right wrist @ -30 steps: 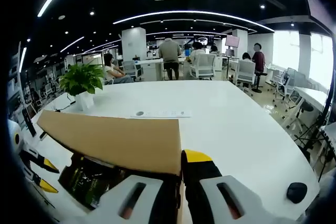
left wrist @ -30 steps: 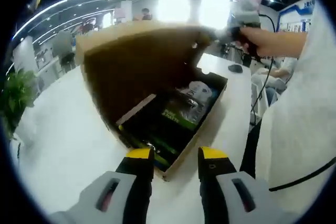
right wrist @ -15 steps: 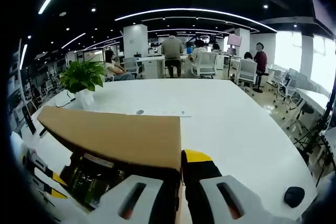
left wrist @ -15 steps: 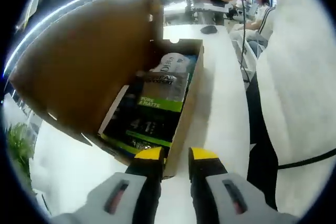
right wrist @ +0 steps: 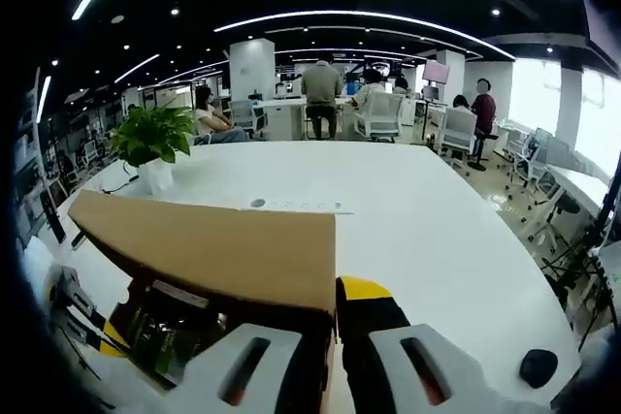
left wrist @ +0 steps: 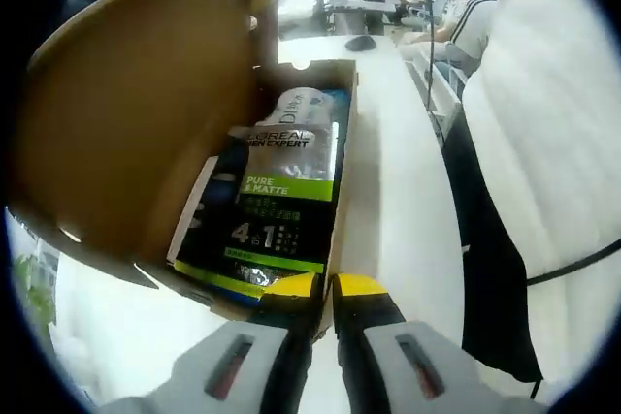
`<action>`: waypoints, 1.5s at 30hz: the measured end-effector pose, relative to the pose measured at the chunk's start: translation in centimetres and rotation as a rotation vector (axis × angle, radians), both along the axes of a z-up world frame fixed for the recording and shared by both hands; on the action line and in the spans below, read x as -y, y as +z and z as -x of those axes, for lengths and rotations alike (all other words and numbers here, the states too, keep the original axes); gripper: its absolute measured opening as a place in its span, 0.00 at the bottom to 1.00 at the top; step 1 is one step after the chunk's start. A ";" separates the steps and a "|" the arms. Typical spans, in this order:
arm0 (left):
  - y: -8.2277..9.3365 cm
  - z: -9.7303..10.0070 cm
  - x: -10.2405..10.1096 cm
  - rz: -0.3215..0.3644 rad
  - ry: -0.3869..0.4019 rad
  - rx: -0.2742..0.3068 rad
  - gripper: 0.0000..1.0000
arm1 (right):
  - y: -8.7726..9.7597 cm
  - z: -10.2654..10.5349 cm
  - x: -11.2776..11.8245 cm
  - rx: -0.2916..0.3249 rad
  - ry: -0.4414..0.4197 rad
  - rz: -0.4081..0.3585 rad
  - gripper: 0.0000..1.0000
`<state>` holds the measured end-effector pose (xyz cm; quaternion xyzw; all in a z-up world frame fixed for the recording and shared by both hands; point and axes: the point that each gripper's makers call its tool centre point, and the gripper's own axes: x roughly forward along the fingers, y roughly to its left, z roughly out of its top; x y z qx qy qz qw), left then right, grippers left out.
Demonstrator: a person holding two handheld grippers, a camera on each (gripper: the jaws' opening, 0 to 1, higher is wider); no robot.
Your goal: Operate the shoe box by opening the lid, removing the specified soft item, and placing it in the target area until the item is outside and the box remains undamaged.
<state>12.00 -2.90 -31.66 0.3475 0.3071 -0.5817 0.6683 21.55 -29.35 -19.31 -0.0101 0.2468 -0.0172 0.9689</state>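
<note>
Now the right gripper (right wrist: pixel 330 322) pinches the lid (right wrist: pixel 218 254) up; the left gripper (left wrist: pixel 323 290), fingers nearly together at the shoe box (left wrist: pixel 342 157) wall, should spread before reaching the pouch (left wrist: pixel 277 206) inside.

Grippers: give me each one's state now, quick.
Left gripper: jaws nearly together on the near wall of the shoe box.
Right gripper: shut on the box lid, holding it up.

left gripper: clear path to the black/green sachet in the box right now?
Probably yes. The right gripper holds the lid up, so the box is open, and the black/green sachet lies exposed just beyond the left gripper. Its jaws look nearly closed, so they'd need opening first.
</note>
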 end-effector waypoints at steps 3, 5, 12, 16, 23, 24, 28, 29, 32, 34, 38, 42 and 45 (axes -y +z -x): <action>-0.2 0.1 0.1 0.003 -0.009 0.000 0.05 | 0.0 0.0 0.0 -0.001 0.000 -0.007 0.00; -0.2 0.1 0.1 0.014 -0.023 -0.016 0.04 | 0.1 -0.1 -0.1 -0.001 0.004 -0.006 0.00; -0.3 0.3 0.2 0.038 -0.101 -0.018 0.03 | 0.1 -0.3 -0.1 -0.002 0.015 -0.025 0.00; -0.4 0.3 0.3 0.036 -0.079 -0.042 0.02 | 0.2 -0.2 -0.1 -0.004 0.015 -0.028 0.00; -0.4 0.4 0.3 0.038 -0.072 -0.054 0.02 | 0.2 -0.3 0.0 0.009 0.017 -0.007 0.00; -0.4 0.4 0.3 0.040 -0.070 -0.053 0.02 | 0.3 -0.4 0.0 0.012 0.018 -0.002 0.00; -0.4 0.4 0.4 0.041 -0.065 -0.055 0.02 | 0.4 -1.1 0.2 0.013 0.027 0.022 0.00; -0.4 0.4 0.4 0.036 -0.074 -0.057 0.01 | 0.4 -1.3 0.2 0.010 0.025 0.023 0.00; -0.4 0.8 0.4 0.030 -0.076 -0.083 0.01 | 0.6 -1.6 0.3 -0.025 0.021 -0.002 0.00; -0.4 1.2 0.5 0.016 -0.073 -0.093 0.00 | 0.5 -1.6 0.2 -0.025 0.023 0.008 0.00; -0.4 1.6 0.4 0.037 -0.101 -0.073 0.00 | 0.8 -1.4 0.1 -0.039 0.006 0.015 0.00; -0.3 2.2 0.2 0.036 -0.122 -0.083 0.00 | 0.4 -1.0 0.5 -0.065 -0.015 -0.009 0.00; -0.4 2.7 0.1 0.027 -0.113 -0.083 0.00 | 0.4 -1.4 0.4 -0.042 0.013 0.002 0.00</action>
